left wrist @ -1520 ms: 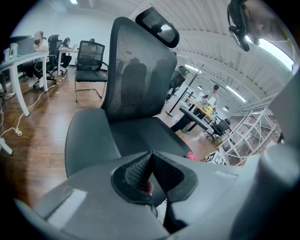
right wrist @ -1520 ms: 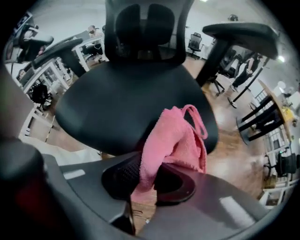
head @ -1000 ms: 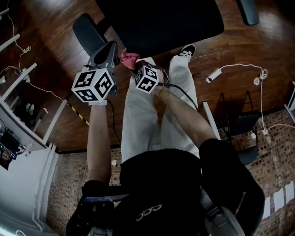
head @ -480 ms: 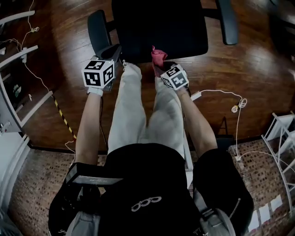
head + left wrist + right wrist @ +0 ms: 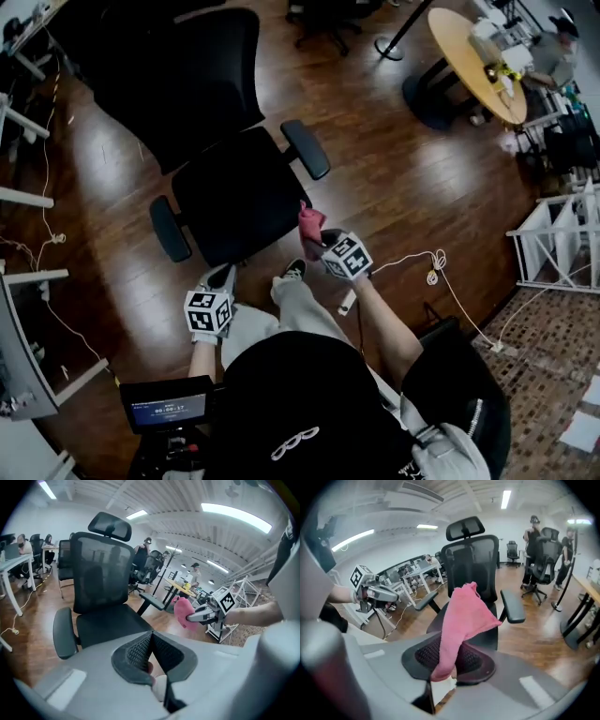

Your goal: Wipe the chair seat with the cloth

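Chair (image 5: 234, 192) receded; cloth (image 5: 310, 223) held; cable (image 5: 433, 277) perhaps underfoot.

Chair (image 5: 192, 98): on the floor (image 5: 394, 169).
Cloth (image 5: 310, 225): in right gripper (image 5: 319, 241), by the seat's (image 5: 234, 197) front edge.
Left gripper (image 5: 223, 277): left of cloth.

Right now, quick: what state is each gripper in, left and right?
Left gripper: closed, holding nothing.
Right gripper: closed on the pink terry cloth.

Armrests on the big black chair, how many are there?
2: one armrest nearest the left gripper, the other just beyond the cloth. None seem hidden.
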Tool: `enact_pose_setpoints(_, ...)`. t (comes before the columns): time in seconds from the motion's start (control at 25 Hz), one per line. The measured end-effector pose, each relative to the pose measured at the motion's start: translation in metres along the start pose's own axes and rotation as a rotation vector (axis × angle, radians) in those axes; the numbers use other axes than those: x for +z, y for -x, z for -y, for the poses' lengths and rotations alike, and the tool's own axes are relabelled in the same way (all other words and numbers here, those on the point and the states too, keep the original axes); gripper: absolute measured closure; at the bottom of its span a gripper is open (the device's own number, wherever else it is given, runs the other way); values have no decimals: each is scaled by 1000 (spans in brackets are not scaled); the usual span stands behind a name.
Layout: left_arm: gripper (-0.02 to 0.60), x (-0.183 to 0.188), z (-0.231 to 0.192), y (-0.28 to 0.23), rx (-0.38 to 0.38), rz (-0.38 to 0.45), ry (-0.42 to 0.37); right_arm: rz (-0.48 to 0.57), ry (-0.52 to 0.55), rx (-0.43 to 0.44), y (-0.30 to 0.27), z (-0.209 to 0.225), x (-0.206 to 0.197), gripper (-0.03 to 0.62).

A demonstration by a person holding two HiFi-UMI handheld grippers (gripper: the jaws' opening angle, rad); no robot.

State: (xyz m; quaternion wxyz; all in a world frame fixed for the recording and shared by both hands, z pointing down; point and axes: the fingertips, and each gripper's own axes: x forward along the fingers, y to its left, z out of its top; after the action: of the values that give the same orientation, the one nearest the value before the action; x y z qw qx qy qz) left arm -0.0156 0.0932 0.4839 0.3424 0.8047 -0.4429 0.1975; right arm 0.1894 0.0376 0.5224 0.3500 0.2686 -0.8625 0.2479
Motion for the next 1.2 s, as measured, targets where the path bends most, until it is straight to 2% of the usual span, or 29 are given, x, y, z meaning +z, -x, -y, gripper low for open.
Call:
enact_pose_setpoints(0.16,588,-5,32,42,-42,-2,-28,100,-14,-53,54,-52,18,530)
enact_pose_setpoints(0.28,588,-13,39,78,-50,-14,-71,181,-90,-87,67,-94,17,530)
enact_pose_setpoints(0.44,588,-40,39,118,-33,-17,-49,270,-221,-63,76,-155,9,530)
enact_pose_setpoints(0.6,588,-50,43,137,-10,20,-17,274,-193,-5,83,-196,9,530)
enact_pose_setpoints(0.92,588,-40,60,134,-12,85,43,284,-121,0,90,-199,29,530)
enact_pose_setpoints(1.2,588,-11,92,102,-36,68,-31,348,-130,-29,119,-160,40,530)
